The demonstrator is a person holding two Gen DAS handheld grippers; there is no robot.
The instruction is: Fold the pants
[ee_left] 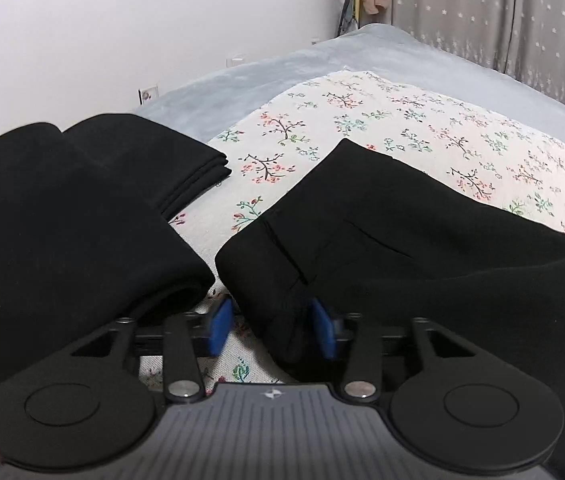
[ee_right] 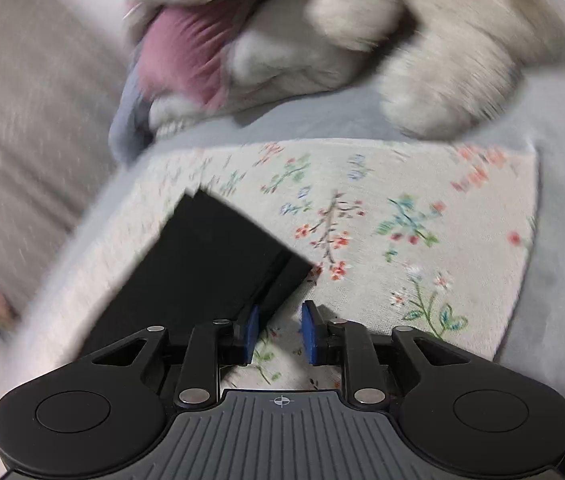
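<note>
Nearest to us, the left gripper (ee_left: 272, 326) stands half wide, and a fold of the black pants (ee_left: 362, 232) lies between its blue pads (ee_left: 218, 326); whether the pads press the cloth we cannot tell. Beyond it the pants spread on the floral sheet (ee_left: 362, 120), one folded part at the left, one at the right. The right gripper (ee_right: 280, 334) is narrow with nothing between its pads, and a black pants end (ee_right: 210, 260) lies just left of it. Farther off we see a grey blanket (ee_left: 266, 64) and blurred plush toys (ee_right: 322, 32).
</note>
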